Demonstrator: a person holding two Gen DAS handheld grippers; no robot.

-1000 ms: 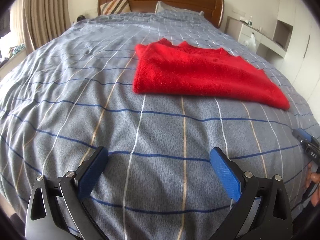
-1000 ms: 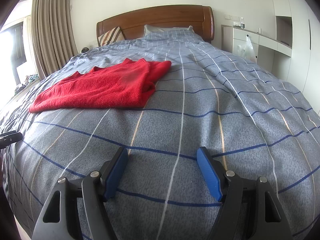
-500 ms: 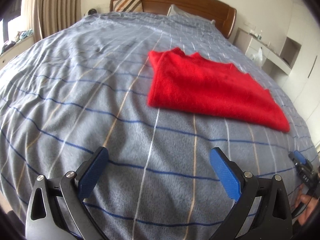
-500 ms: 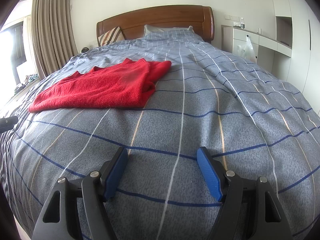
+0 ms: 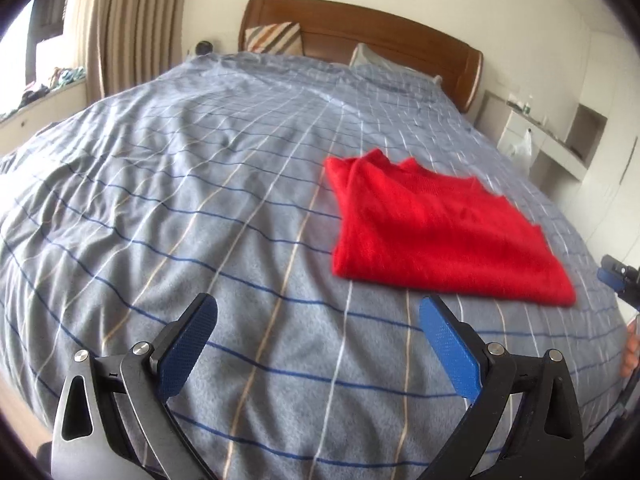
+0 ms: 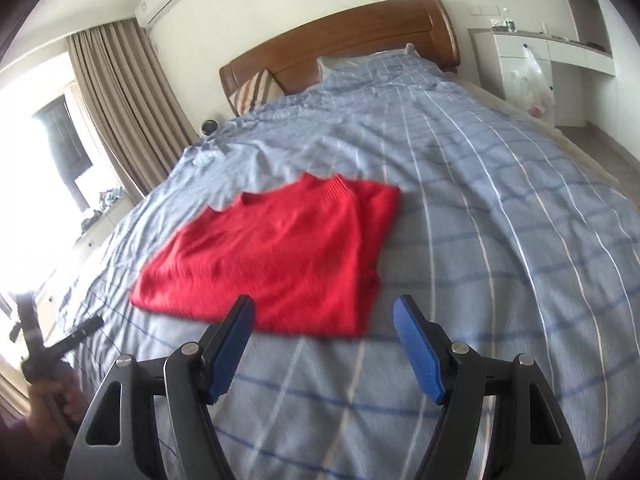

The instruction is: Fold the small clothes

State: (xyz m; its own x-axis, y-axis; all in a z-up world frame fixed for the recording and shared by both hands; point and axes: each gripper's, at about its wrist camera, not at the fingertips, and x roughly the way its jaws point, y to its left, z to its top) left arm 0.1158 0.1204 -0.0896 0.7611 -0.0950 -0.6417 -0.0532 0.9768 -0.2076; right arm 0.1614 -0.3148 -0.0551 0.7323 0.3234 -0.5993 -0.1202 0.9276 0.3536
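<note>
A red sweater (image 5: 436, 228) lies folded flat on the grey-blue checked duvet (image 5: 200, 200) of a bed with a wooden headboard (image 6: 340, 44). The left gripper (image 5: 316, 320) and the right gripper (image 6: 324, 324) both hang above the bedding near the sweater's edge, jaws spread apart and holding nothing.

The left gripper (image 5: 318, 316) points forward and downward, its blue-padded jaws spread wide with nothing between them; the right gripper (image 6: 324, 320) is angled down likewise, jaws apart and empty. In the right wrist view a hand (image 6: 52, 404) grasps the left gripper's handle at the lower left edge.
</note>
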